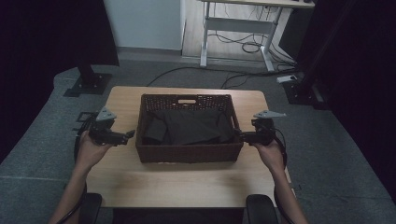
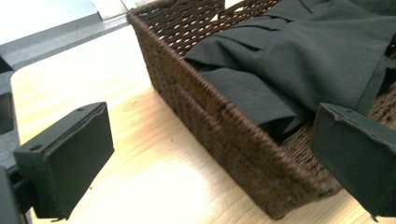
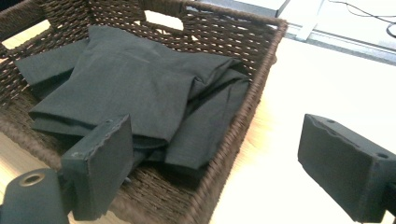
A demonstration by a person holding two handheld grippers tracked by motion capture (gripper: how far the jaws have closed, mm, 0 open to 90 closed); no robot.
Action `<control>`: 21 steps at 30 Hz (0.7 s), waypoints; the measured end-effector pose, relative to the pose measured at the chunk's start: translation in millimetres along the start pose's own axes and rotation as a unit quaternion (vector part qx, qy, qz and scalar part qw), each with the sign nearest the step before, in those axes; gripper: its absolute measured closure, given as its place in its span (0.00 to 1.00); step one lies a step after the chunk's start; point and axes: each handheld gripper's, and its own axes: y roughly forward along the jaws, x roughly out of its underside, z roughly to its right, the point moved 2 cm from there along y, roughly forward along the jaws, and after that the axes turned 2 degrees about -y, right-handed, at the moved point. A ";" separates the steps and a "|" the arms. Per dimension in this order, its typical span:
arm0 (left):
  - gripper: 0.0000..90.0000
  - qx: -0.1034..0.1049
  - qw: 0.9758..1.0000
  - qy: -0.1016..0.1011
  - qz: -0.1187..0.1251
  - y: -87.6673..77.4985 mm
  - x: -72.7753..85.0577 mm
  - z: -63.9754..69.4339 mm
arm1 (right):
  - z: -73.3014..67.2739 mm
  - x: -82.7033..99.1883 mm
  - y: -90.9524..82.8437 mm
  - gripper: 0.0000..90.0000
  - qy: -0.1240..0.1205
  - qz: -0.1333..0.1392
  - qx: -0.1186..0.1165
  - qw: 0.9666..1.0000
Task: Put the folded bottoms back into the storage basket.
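Note:
A dark brown wicker basket (image 1: 187, 153) sits mid-table on the pale wooden table (image 1: 187, 184), with folded black cloth (image 1: 187, 126) lying inside it. My left gripper (image 1: 128, 136) is level beside the basket's left wall, jaws wide apart and holding nothing. In the left gripper view the gripper (image 2: 212, 163) faces that wall (image 2: 219, 126) and the cloth (image 2: 289, 60). My right gripper (image 1: 239, 136) is close against the basket's right wall, also open. In the right gripper view the gripper (image 3: 222, 163) lines up on the rim (image 3: 243, 116), with the cloth (image 3: 130, 79) beyond.
Bare wood runs in front of the basket and in narrow strips at both sides. Behind the table, a white desk frame (image 1: 238, 28) stands on the grey floor with cables (image 1: 196, 70) trailing. Black stand bases sit at back left (image 1: 88, 84) and back right (image 1: 299, 91).

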 end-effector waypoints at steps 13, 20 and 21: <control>0.00 -0.011 1.000 -0.005 -0.001 -7.4 29.4 -10.3 | 16.5 26.8 -19.5 0.12 0.019 0.002 0.023 1.000; 0.00 -0.013 1.000 -0.012 -0.003 -3.8 46.8 -13.9 | 22.8 46.7 -21.1 0.12 0.023 -0.007 0.040 0.999; 0.00 -0.012 1.000 -0.013 -0.004 -2.4 49.9 -13.9 | 23.1 49.5 -20.8 0.11 0.024 -0.010 0.041 0.999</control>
